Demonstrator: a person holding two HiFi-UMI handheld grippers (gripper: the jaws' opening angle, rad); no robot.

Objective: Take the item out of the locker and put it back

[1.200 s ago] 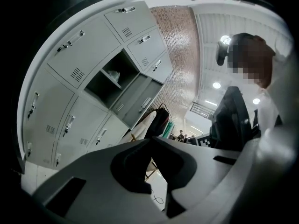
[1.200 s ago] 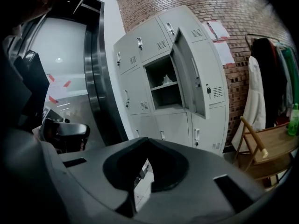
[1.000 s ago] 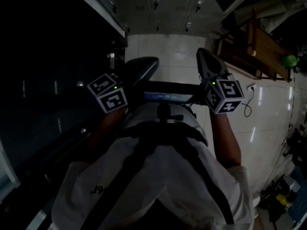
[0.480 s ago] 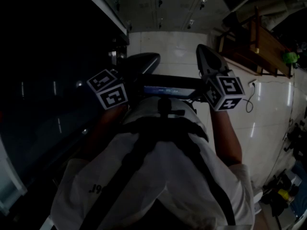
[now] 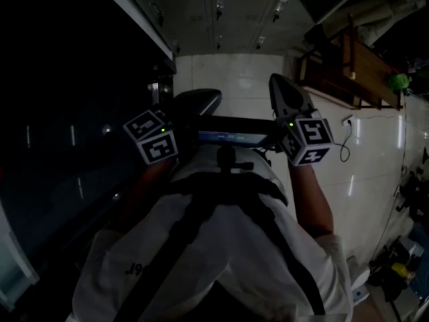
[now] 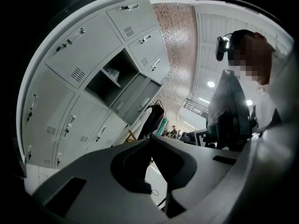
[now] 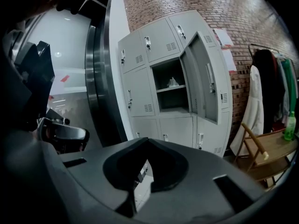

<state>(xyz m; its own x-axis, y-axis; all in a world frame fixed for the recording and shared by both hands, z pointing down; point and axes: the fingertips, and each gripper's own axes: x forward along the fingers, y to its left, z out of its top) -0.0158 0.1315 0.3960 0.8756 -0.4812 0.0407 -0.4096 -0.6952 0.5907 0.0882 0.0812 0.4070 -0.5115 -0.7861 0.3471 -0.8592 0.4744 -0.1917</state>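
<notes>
A bank of grey lockers stands against a brick wall. One middle compartment has its door swung open to the right. A small pale item sits on the shelf inside; in the left gripper view the same item shows in the open locker. Both grippers are held in front of the person's chest, well short of the lockers. My left gripper is shut with nothing in it. My right gripper is also shut and empty. In the dark head view the left gripper and right gripper point toward the lockers.
A wooden chair with a green bottle stands right of the lockers, beside hanging coats. A dark pillar rises to the lockers' left. A cable lies on the pale tiled floor.
The head view has tilted a little, showing more of the lockers at the top. Both grippers sit slightly higher in the picture; their jaws stay shut.
</notes>
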